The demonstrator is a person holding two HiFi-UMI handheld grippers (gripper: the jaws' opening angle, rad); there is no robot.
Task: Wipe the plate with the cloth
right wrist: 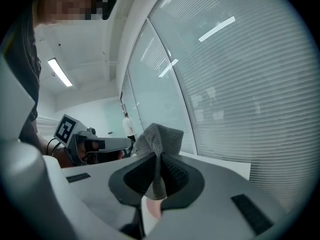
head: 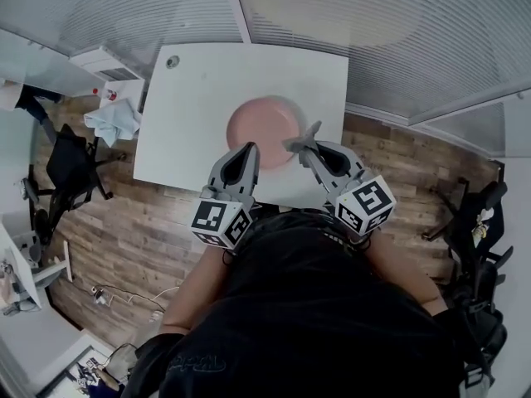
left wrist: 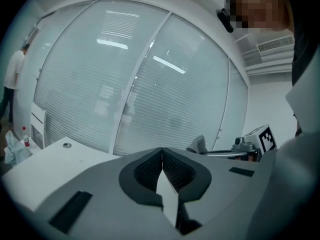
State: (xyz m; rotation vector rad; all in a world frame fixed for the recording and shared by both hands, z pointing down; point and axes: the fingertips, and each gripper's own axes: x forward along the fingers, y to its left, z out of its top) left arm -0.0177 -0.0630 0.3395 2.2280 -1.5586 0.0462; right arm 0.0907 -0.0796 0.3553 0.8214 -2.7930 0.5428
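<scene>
A round pink plate (head: 259, 128) lies on the white table (head: 207, 98), toward its near edge. My right gripper (head: 304, 148) is shut on a small grey cloth (head: 302, 143) (right wrist: 159, 141), which sticks up out of the jaws over the plate's right rim. My left gripper (head: 251, 148) hovers at the plate's near edge, shut with nothing between its jaws; in the left gripper view its pads (left wrist: 161, 165) meet. The cloth (left wrist: 199, 145) and the right gripper's marker cube (left wrist: 262, 138) show at the right of that view. A sliver of pink shows beneath the cloth in the right gripper view.
A light blue rag (head: 114, 120) and a small bottle lie on a side stand left of the table. Black office chairs (head: 70, 168) stand on the wood floor at left and right. Windows with blinds (head: 373, 31) run behind the table. A person stands far off at left (left wrist: 11, 81).
</scene>
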